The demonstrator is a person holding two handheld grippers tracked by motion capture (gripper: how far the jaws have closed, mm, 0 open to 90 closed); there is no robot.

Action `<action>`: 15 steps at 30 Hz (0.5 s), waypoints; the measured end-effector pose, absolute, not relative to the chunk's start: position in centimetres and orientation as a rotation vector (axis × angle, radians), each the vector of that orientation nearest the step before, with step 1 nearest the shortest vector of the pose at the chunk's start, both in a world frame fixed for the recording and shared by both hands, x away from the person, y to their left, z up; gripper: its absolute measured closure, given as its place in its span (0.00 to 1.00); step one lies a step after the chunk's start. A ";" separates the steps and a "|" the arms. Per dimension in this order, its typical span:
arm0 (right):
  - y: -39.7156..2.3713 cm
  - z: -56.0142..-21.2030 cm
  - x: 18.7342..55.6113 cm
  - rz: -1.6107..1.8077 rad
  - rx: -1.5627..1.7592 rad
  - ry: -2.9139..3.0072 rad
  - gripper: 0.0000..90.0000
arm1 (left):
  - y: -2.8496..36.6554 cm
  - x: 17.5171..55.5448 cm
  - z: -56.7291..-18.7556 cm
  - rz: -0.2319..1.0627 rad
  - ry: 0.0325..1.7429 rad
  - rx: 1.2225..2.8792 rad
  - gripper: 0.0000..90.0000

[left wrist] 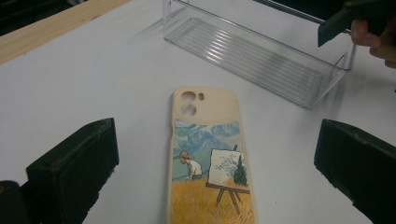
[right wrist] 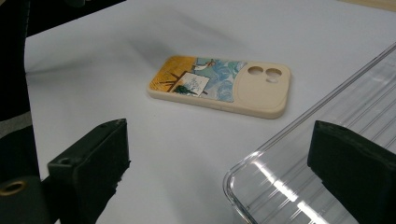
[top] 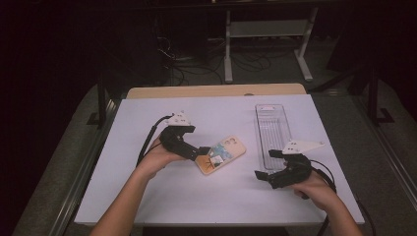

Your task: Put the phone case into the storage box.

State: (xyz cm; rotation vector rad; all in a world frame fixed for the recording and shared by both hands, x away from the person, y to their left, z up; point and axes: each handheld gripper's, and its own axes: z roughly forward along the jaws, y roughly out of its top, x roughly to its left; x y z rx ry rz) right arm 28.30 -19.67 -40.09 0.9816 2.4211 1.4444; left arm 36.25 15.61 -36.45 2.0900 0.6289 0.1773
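A beige phone case [top: 223,153] printed with a painter at an easel in a wheat field lies flat, picture side up, in the middle of the white table. My left gripper [top: 200,151] is open at the case's near-left end. In the left gripper view the phone case [left wrist: 208,158] lies between the wide-apart jaws of the left gripper [left wrist: 219,140]. My right gripper [top: 266,164] is open at the near end of a clear plastic tray [top: 273,132]. In the right gripper view the right gripper [right wrist: 224,142] straddles the tray's corner [right wrist: 327,154], with the phone case [right wrist: 224,84] beyond.
The white table top [top: 206,196] has a wooden strip [top: 216,91] along its far edge. The tray [left wrist: 261,56] is long, narrow and holds nothing. Dark floor, cables and a white stand [top: 268,29] lie beyond the table.
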 end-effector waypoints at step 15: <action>-19.7 -40.1 28.3 1.448 0.983 2.417 0.05 | 13.3 37.9 -36.5 0.174 0.624 2.082 0.00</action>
